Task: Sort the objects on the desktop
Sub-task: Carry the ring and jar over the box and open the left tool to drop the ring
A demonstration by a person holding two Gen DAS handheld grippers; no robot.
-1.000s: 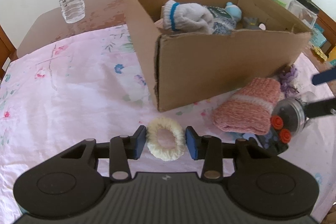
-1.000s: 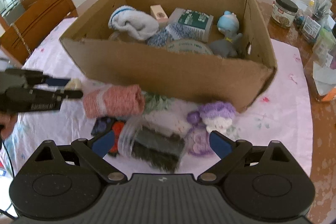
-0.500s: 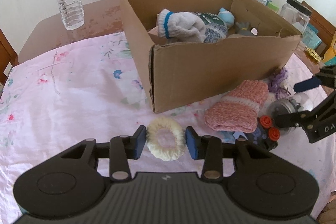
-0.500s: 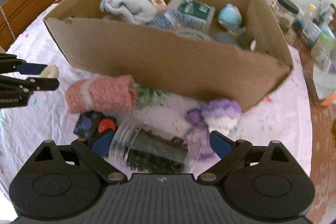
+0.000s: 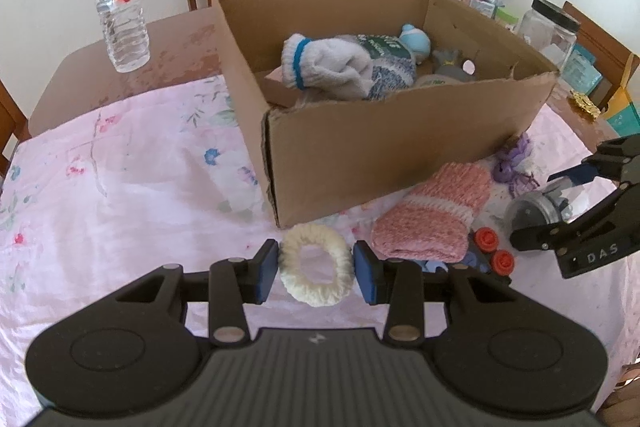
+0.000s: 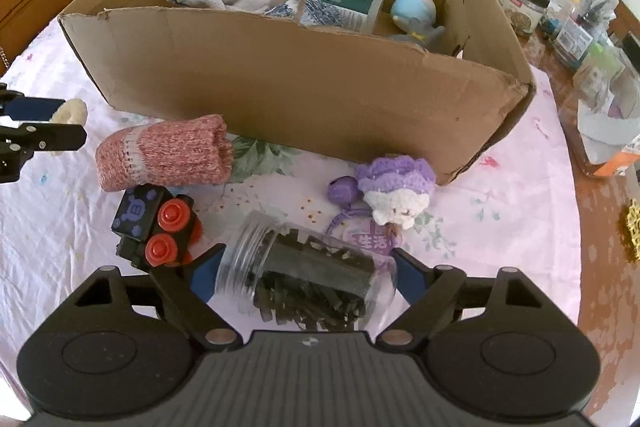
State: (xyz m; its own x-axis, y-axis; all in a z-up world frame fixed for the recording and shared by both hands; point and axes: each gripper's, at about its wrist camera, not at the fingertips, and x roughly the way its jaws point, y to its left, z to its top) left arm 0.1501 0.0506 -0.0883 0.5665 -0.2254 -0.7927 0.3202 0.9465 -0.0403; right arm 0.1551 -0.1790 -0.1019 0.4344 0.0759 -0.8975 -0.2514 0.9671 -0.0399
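Left gripper [image 5: 315, 271] was clamped on a cream fuzzy hair scrunchie [image 5: 317, 269] near the brown cardboard box [image 6: 304, 83] corner. Right gripper [image 6: 306, 273] jaws were closing around a clear plastic jar of dark pieces [image 6: 304, 283] lying on its side, pads not clearly pressing. Crowding it: black toy block with red studs [image 6: 154, 227], pink knitted sock [image 6: 164, 155], purple crocheted doll [image 6: 394, 189]. Versus a second earlier, right gripper had dropped closer and narrowed; left unchanged.

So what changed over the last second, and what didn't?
The right claw came down around the lying clear jar and its jaws are closing on it, not yet clamped. The left claw stayed shut on the cream ring. Cardboard box, pink sock and toy block unmoved.
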